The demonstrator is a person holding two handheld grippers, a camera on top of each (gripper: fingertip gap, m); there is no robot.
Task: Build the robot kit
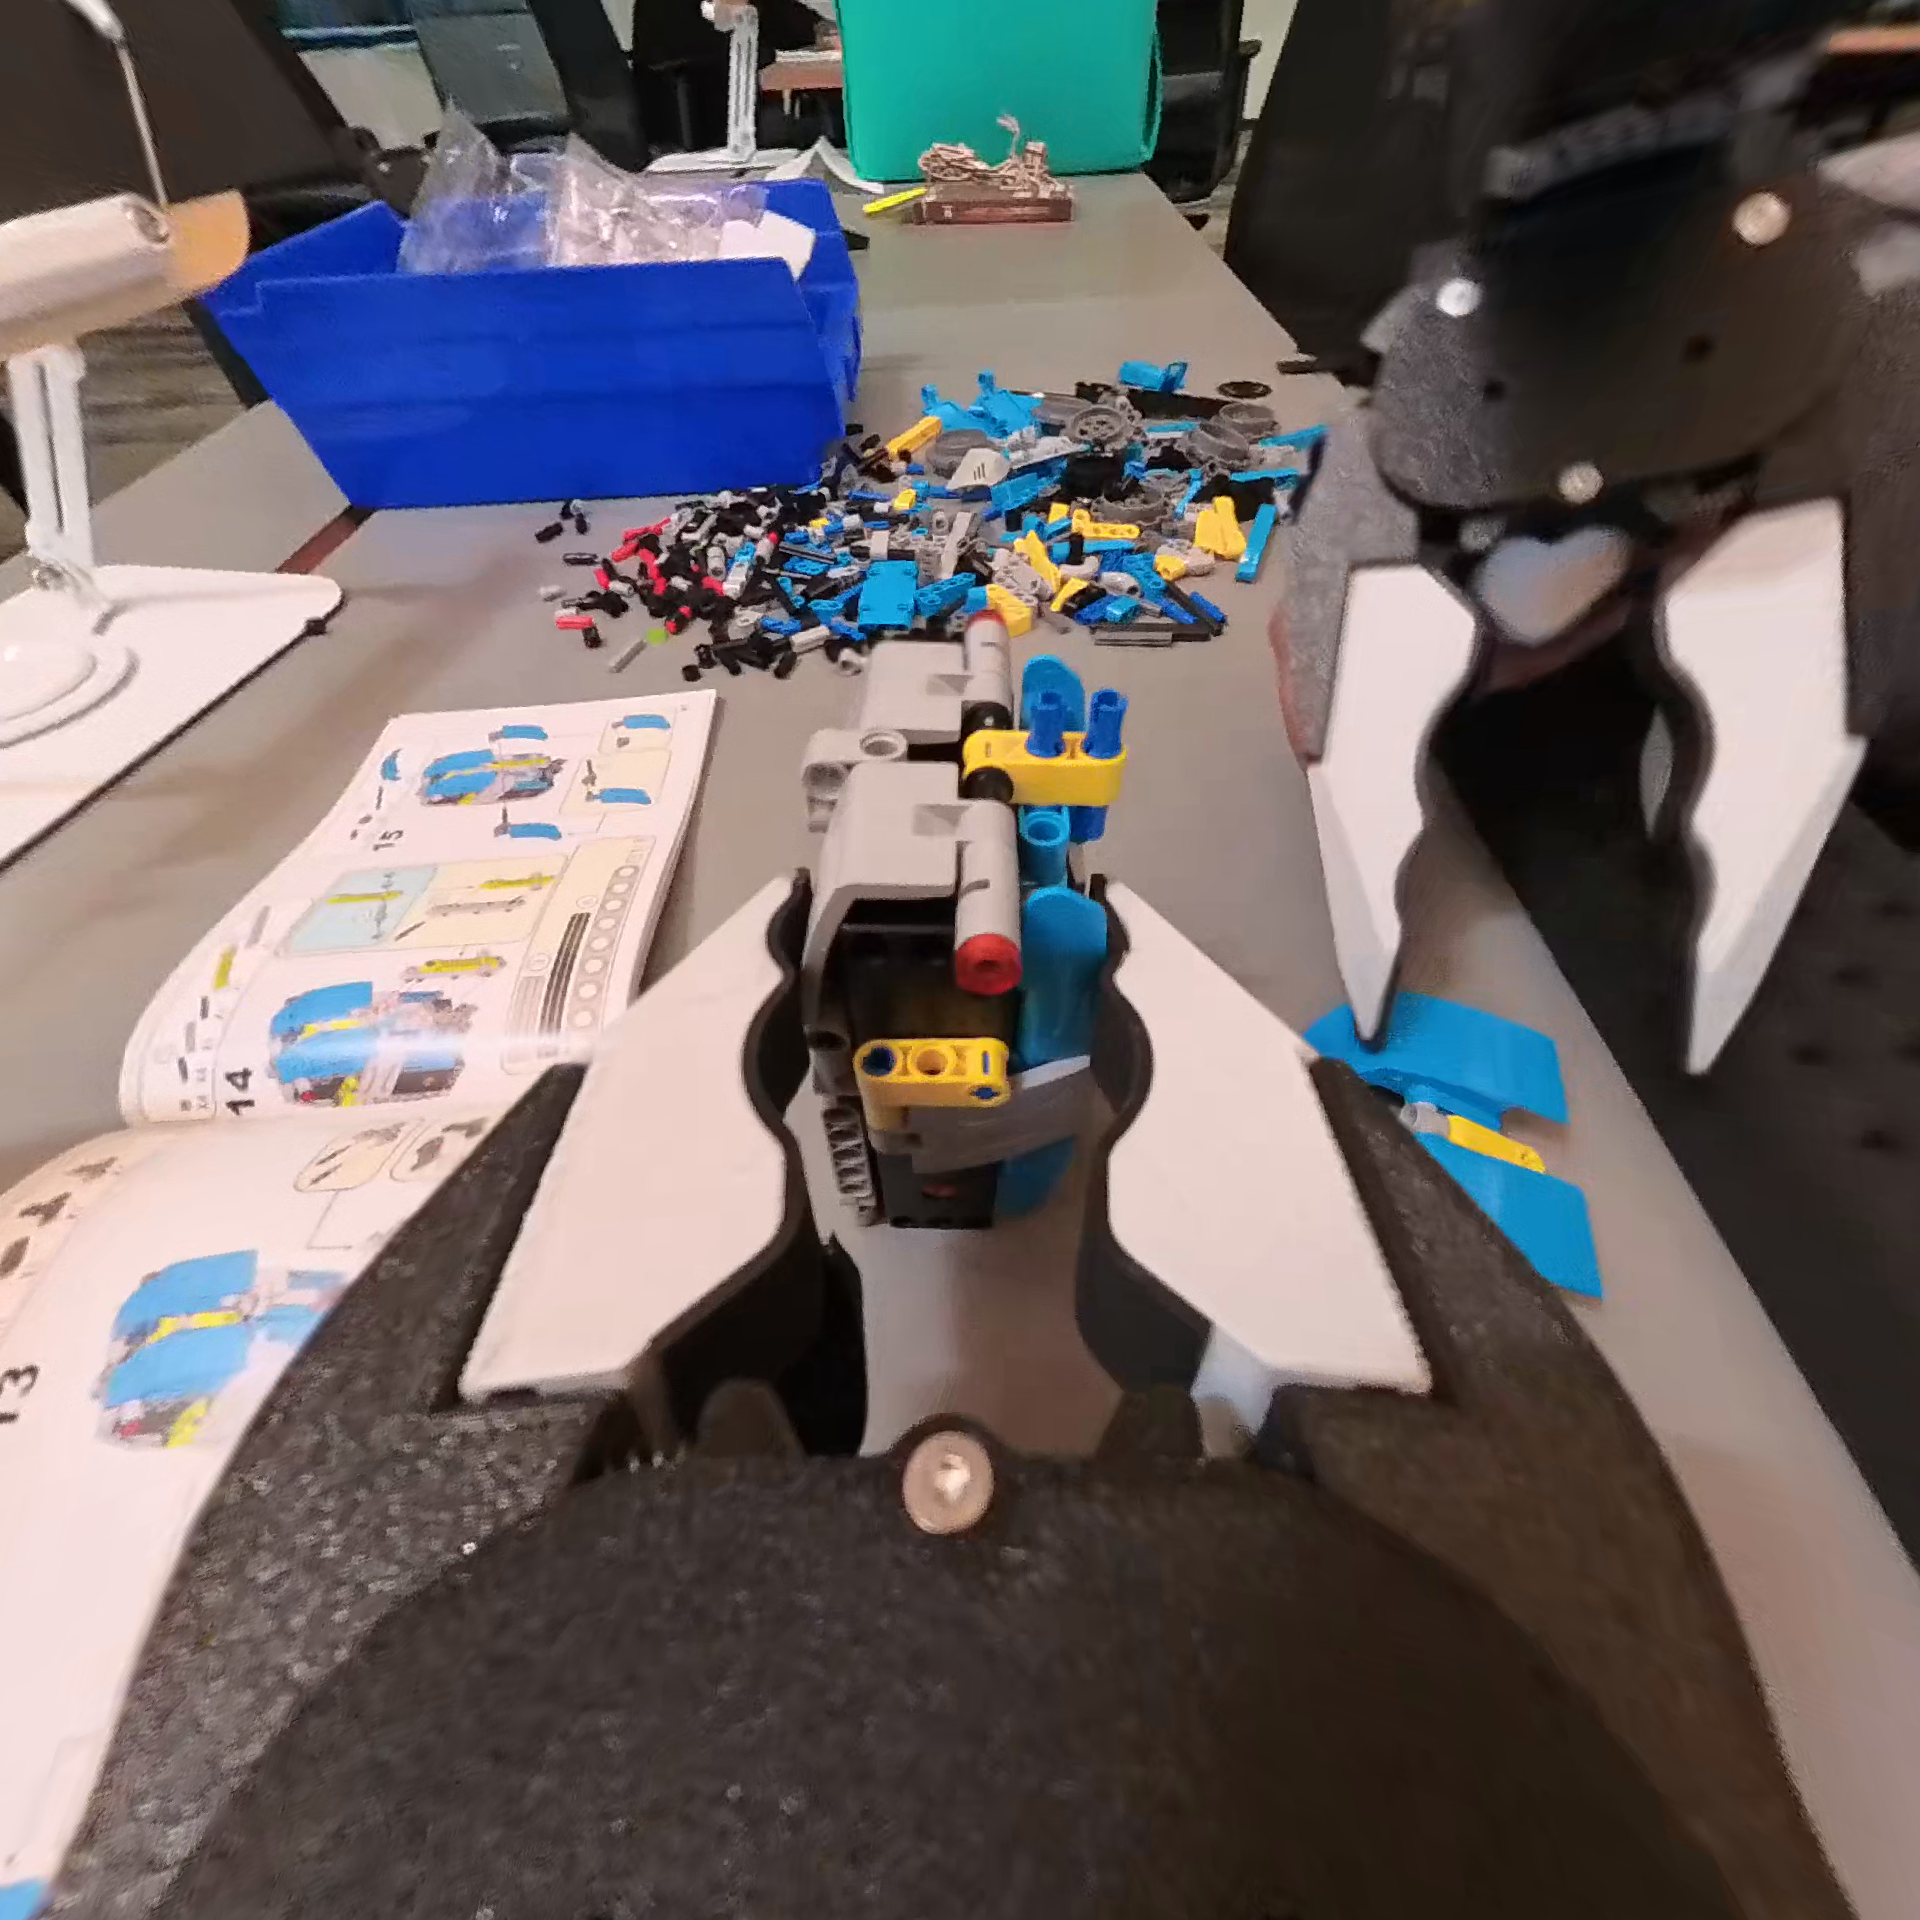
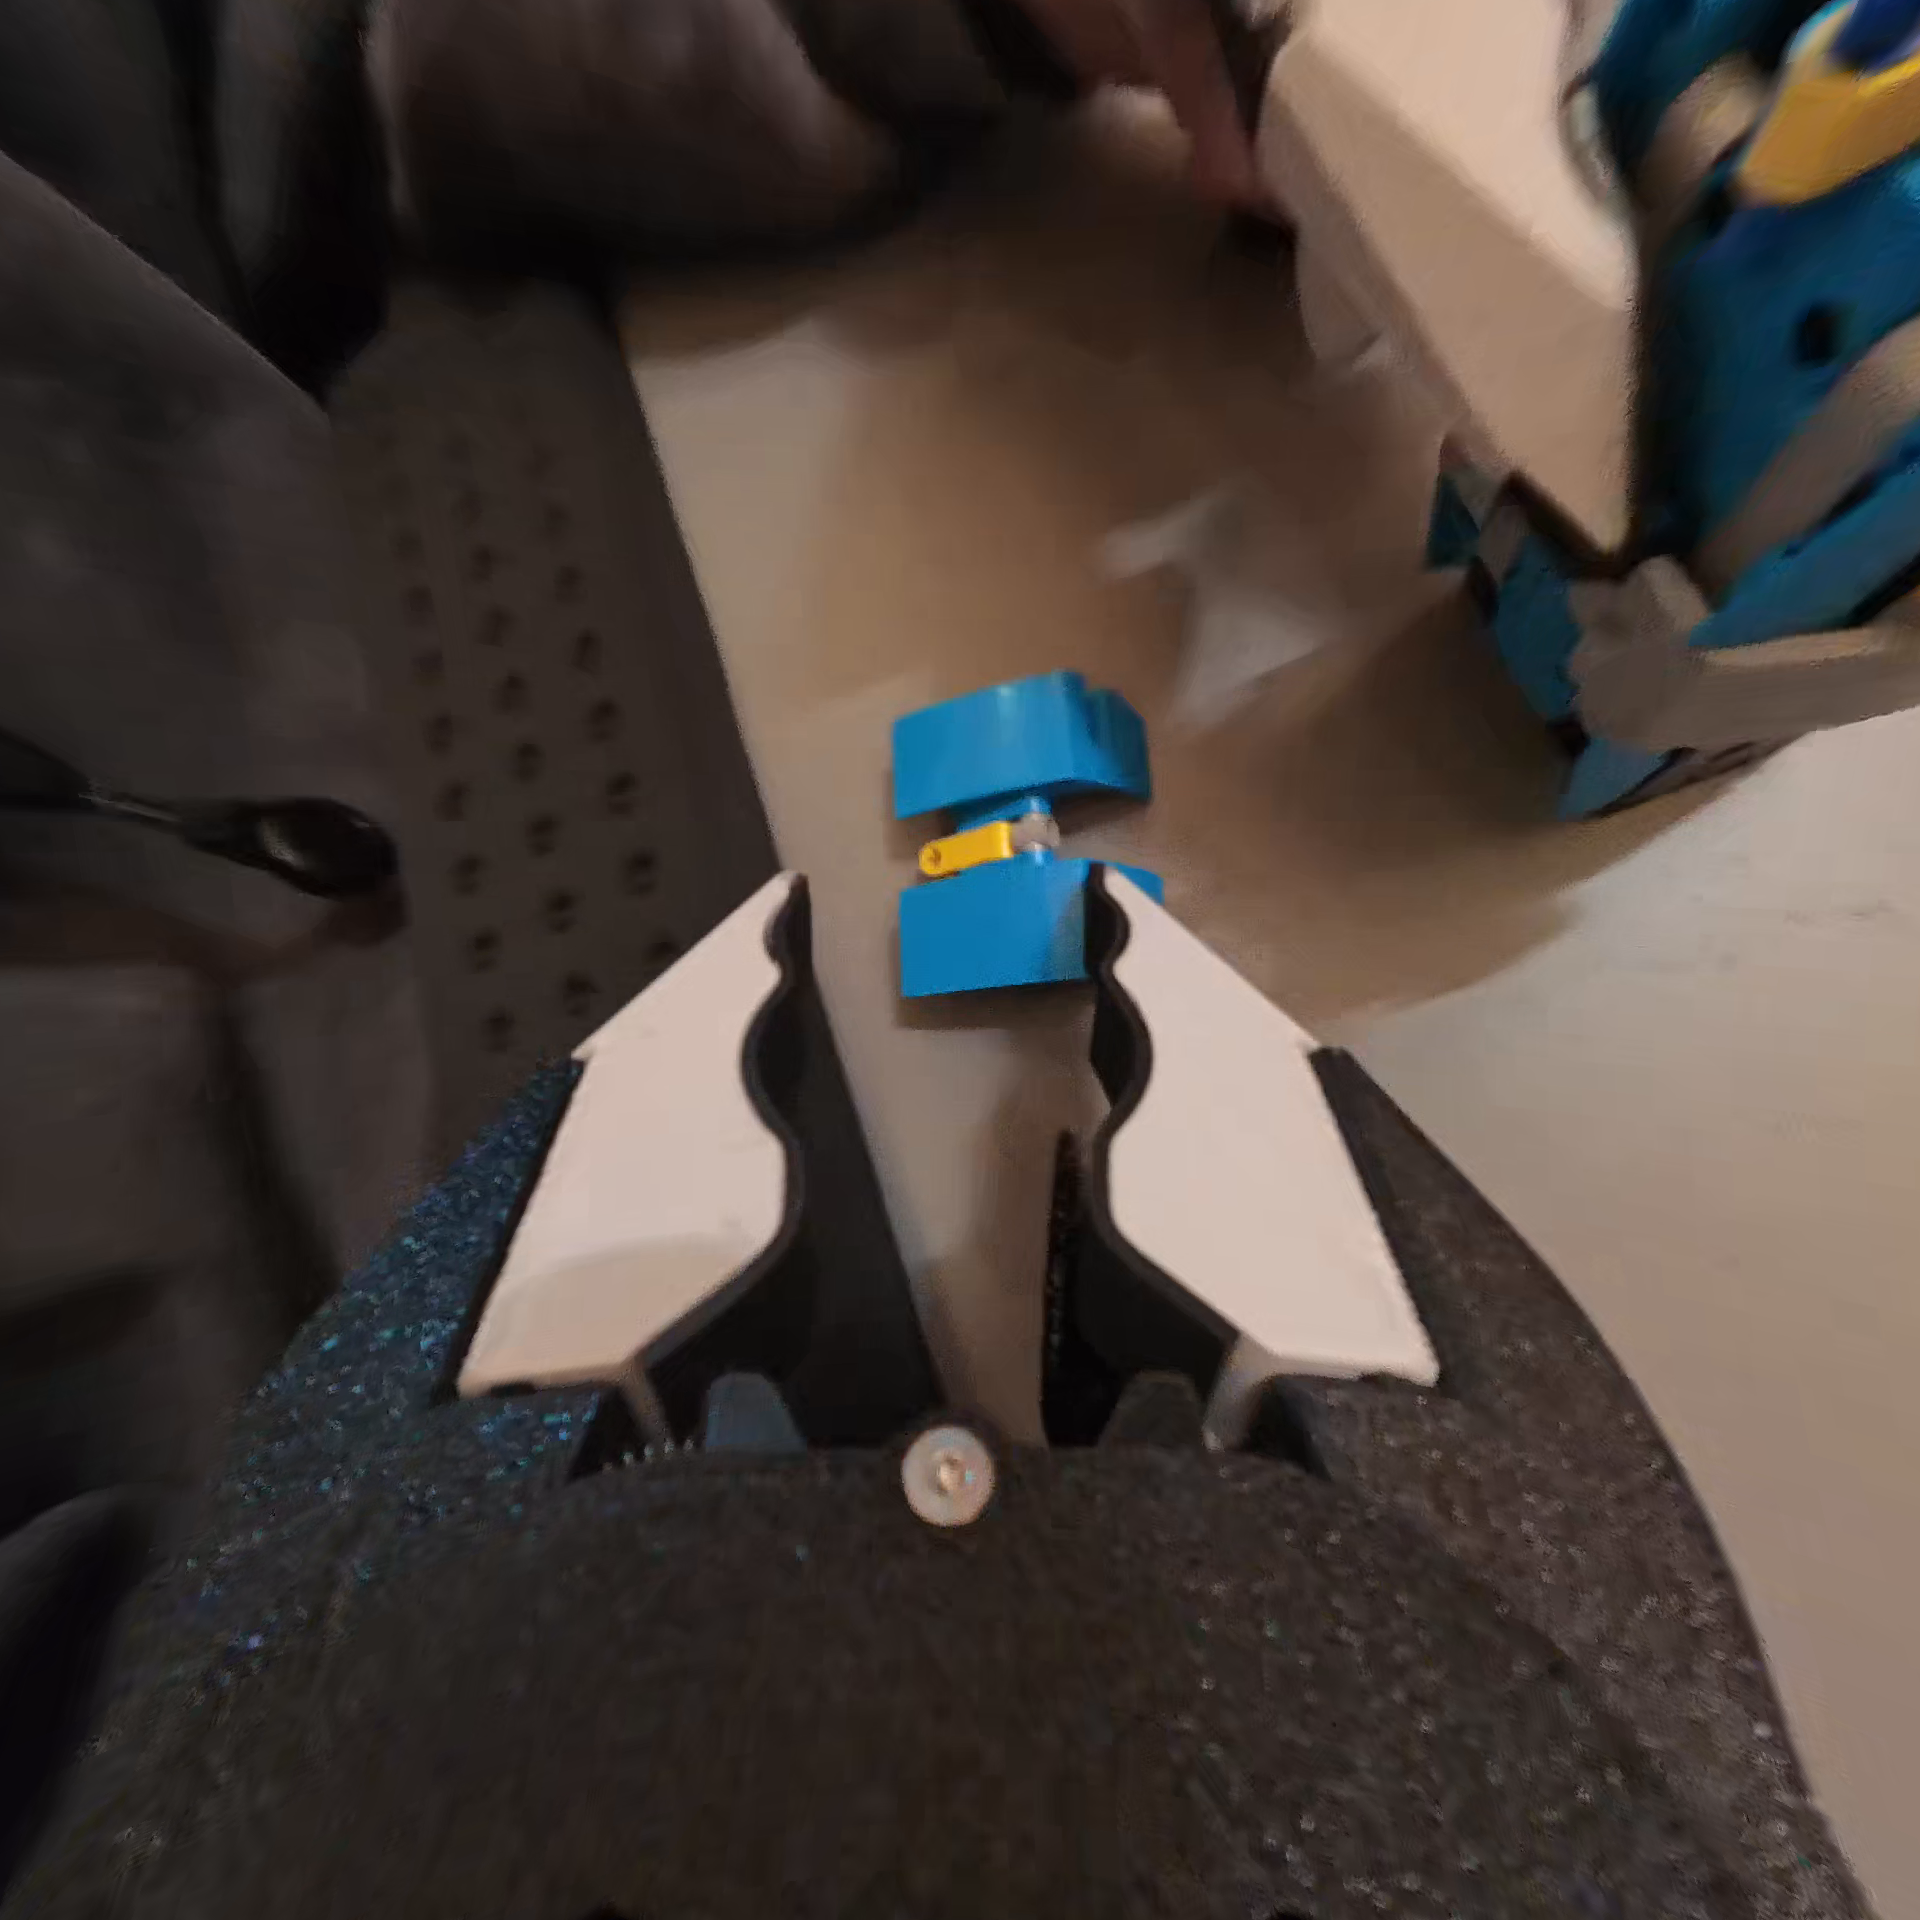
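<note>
The left gripper (image 1: 951,1049) sits at the centre of its own view with its jaws clamped on the sides of a half-built model (image 1: 940,935), a long grey, black, blue and yellow block assembly lying on the grey counter (image 1: 468,582); that grip looks meant to steady it. At the right of that view the right gripper (image 1: 1538,1049) points down, jaws apart, with 1 fingertip touching a small blue piece (image 1: 1455,1081) lying near the counter's edge. In the right wrist view that blue piece (image 2: 1013,831), 2 curved panels joined by a yellow link, lies at frame centre, against the inner side of the right-hand finger. An open booklet (image 1: 416,914) lies at left, a parts pile (image 1: 935,530) and a blue bin (image 1: 551,353) higher up.
</note>
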